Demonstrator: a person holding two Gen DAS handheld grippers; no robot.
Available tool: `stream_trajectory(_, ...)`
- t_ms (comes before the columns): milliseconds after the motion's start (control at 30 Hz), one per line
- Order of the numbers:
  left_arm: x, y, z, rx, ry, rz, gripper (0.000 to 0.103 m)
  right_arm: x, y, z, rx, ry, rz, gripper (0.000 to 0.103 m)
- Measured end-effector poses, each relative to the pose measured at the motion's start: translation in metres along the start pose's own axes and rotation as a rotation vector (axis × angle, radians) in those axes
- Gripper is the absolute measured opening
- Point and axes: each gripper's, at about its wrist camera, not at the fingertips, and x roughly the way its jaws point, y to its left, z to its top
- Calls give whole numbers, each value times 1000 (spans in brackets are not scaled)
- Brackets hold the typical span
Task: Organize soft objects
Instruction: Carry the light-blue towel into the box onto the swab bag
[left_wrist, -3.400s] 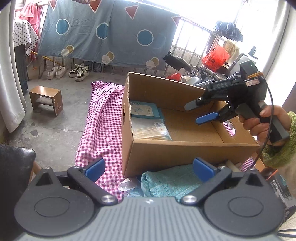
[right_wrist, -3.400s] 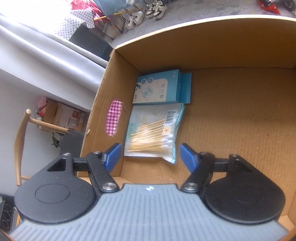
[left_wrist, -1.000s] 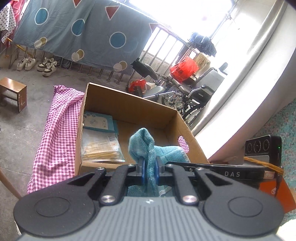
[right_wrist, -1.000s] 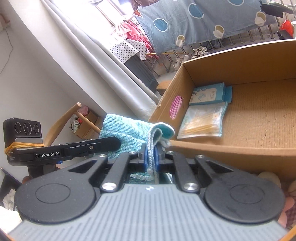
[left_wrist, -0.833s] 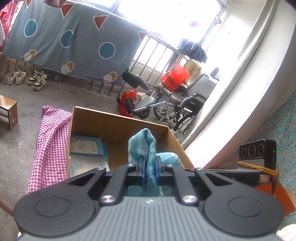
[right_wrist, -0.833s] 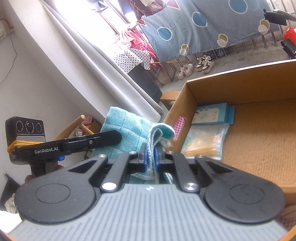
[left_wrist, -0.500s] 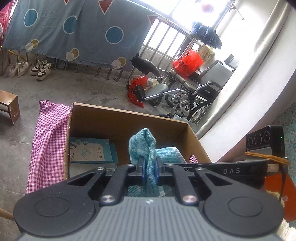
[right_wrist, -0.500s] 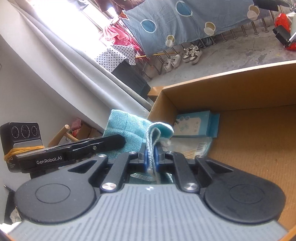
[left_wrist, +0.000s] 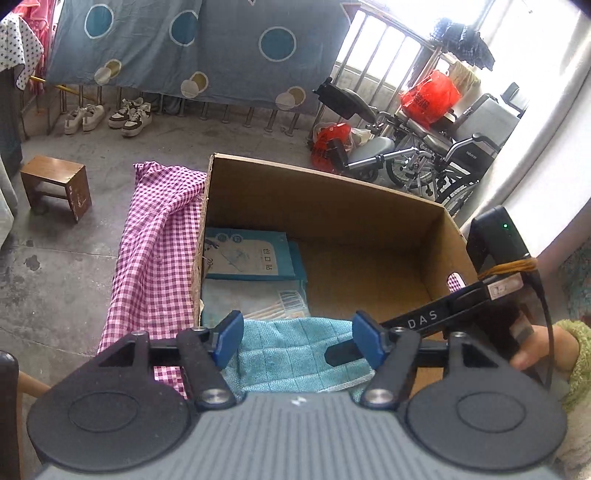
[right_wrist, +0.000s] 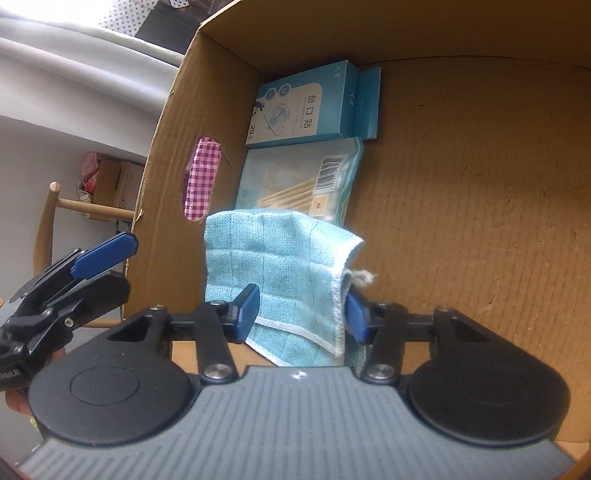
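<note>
A folded teal cloth lies at the near end of the open cardboard box, against its left wall in the right wrist view. My left gripper is open, its blue pads either side of the cloth. My right gripper is open too, with the cloth loose between its pads. The box also holds a blue carton and a bag of cotton swabs, partly under the cloth.
A pink checked cloth covers the surface left of the box. A small wooden stool, shoes and a wheelchair stand on the concrete floor beyond. A wooden chair back is outside the box's left wall.
Both grippers were shut on the teal cloth and held it up over the box. Now both have opened and the cloth has dropped into the box's near left corner.
</note>
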Motion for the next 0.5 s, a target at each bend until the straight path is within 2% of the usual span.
stream_trajectory(67, -18, -3, -4, 9, -47, 16, 86, -4, -2, 4, 22, -13, -8, 56)
stream_trajectory(167, -44, -5, -17, 24, -122, 62, 95, 3, -3, 10, 48, -13, -31, 62)
stream_trajectory(367, -75, 8, -47, -3, -200, 167, 101, 43, 5, 17, 66, 109, -62, 63)
stream_trajectory(500, -84, 29, -69, -31, -199, 165, 102, 59, 23, 13, 37, 139, -88, 69)
